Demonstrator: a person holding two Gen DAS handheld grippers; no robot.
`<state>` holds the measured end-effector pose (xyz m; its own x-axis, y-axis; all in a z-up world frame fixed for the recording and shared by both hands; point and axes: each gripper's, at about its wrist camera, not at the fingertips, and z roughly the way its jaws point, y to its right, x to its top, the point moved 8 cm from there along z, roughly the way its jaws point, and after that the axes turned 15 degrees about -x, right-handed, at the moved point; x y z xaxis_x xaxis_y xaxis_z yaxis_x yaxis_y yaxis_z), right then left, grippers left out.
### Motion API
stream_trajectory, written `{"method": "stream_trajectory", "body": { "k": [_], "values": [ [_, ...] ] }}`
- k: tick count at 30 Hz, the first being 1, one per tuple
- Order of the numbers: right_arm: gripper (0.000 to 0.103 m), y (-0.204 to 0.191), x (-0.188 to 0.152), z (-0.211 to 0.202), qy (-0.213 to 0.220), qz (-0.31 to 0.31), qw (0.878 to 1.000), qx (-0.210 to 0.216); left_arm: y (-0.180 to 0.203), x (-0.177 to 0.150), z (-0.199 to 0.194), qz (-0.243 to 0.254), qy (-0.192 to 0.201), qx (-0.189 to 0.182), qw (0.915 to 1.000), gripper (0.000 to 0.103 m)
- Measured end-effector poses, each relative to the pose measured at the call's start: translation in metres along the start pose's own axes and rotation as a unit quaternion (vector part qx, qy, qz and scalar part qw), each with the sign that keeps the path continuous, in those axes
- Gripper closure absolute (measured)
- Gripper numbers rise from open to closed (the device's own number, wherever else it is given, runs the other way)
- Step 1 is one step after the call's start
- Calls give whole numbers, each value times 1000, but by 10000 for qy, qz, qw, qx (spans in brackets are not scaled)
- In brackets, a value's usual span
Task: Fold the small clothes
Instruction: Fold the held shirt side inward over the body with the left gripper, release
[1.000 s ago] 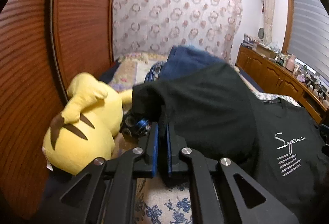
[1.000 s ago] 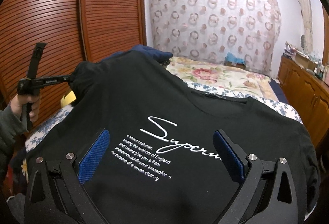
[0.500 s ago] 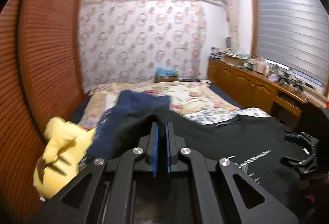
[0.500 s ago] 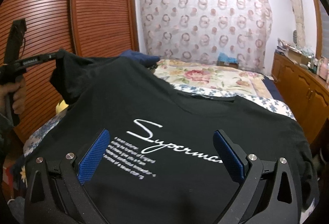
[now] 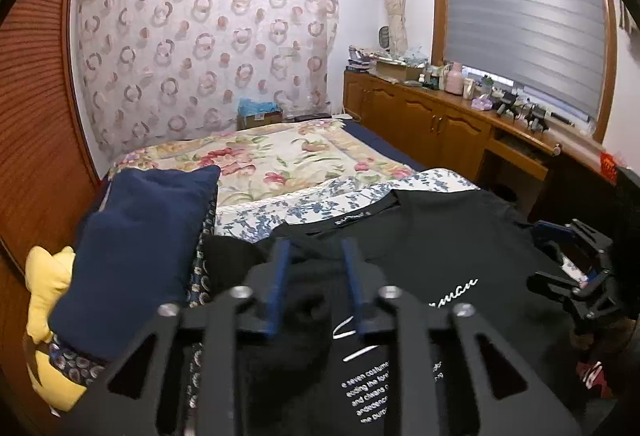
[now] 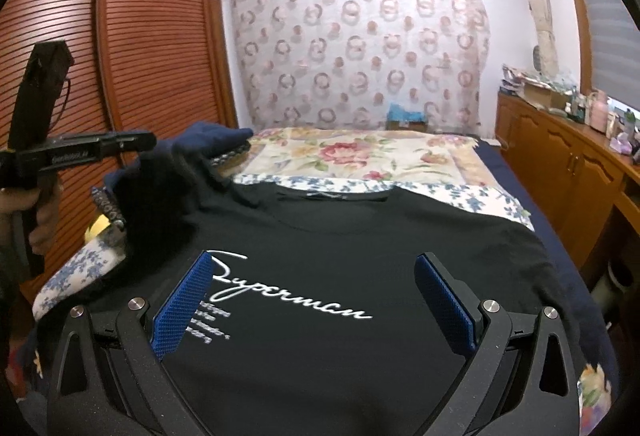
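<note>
A black T-shirt [image 6: 340, 256] with white script lettering is spread front-up across the near end of the bed [image 6: 360, 156], its collar lying toward the floral quilt and its lower part reaching back under both cameras. It is judged to be light, soft and limp: any lifted part can be expected to droop and drag the rest, and the knit should not slip much between the ribbed blue pads. Its left sleeve [image 6: 160, 204] is seen bunched and folded in over the shirt's left shoulder area, and in the left wrist view dark cloth lies between the parted fingers of the left gripper [image 5: 314, 288], whose jaws have just been opening; the pads do not appear to press on it, so the sleeve is taken as released. The right gripper [image 6: 316, 300] is held wide over the lettering of the shirt, with nothing pinched. For the next fold, a hem corner or the edge of the right sleeve is judged the best place to take hold, since a pinch at a seam gathers less loose fabric than one in the middle of the chest. Left of the shirt, a dark blue pillow [image 5: 136, 236] and a yellow plush toy [image 5: 44, 296] are seen beside the wooden wardrobe. Beyond the shirt, at the far end of the bed, a cardboard box [image 5: 260, 114] with something pale blue in it is visible; what it is cannot be told.
</note>
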<state>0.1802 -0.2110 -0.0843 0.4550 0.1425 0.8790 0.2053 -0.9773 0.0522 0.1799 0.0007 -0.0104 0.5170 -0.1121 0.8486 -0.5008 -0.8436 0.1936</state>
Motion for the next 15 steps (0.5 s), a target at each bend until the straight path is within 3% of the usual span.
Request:
{"method": "stream_trajectory", "body": {
  "k": [5,8,15],
  "values": [
    [4,-4,1,5,-49,-112,9998,129,0,-4,-24,-62,138,-46,9999,49],
    [9,-21,6,11,-103,-348,9987,364,-4,-9,-35,-35,195,173,9997,48],
    [42,-73,20,32,-248,-938,9903,990,-22,-39,-58,-199,250,482,9983,46]
  ]
}}
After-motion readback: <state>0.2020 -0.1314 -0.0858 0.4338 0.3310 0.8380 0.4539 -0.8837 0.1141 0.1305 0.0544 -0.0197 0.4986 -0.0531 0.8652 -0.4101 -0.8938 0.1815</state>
